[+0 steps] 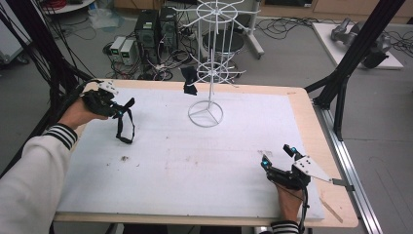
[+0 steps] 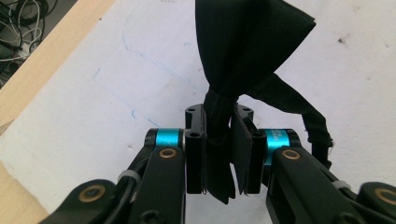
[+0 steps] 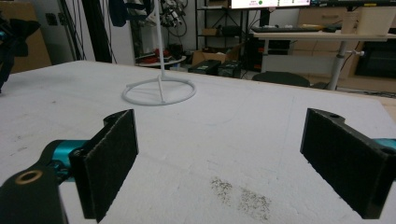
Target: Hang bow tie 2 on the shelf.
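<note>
White board covers the wooden table (image 1: 311,122), with a white wire rack (image 1: 209,73) standing at its far middle; another bow tie (image 1: 189,81) already hangs from a lower arm. From the high view, the left gripper (image 1: 118,111) is raised at the far left edge, and the black bow tie (image 1: 124,124) dangles from it, strap hanging downward; the rack lies to its right, nearer this hand than the other. Left gripper view: jaws clamped on the bow tie's knot (image 2: 219,121). Right gripper view: the right gripper (image 3: 224,158) gapes wide, empty, low over the board and facing the rack's base ring (image 3: 159,93).
</note>
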